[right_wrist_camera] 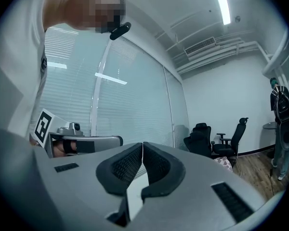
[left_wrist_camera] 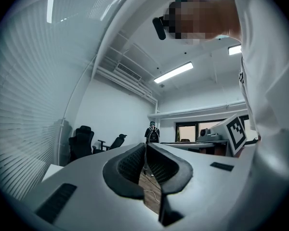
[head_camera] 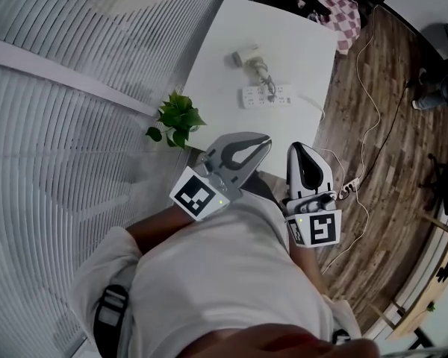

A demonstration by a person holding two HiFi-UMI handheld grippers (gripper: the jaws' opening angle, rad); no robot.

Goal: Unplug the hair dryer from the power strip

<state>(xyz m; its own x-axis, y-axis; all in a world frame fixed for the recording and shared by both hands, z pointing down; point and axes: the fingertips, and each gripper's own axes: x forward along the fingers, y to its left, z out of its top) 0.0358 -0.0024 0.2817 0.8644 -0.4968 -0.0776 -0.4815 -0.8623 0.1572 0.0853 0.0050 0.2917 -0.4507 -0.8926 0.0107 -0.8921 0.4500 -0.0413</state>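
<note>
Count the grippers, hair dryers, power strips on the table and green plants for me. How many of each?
Grippers: 2, the left gripper and the right gripper
Hair dryers: 1, the hair dryer on the table
Power strips on the table: 1, the power strip
Green plants: 1, the plant
Total: 5

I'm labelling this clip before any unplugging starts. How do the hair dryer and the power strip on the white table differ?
The hair dryer is short and chunky; the power strip is a long flat bar. In the head view the hair dryer lies farther up the table, the power strip closer to its near edge. The hair dryer's cord leads onto the power strip. Both are pale and rest on the table.
</note>
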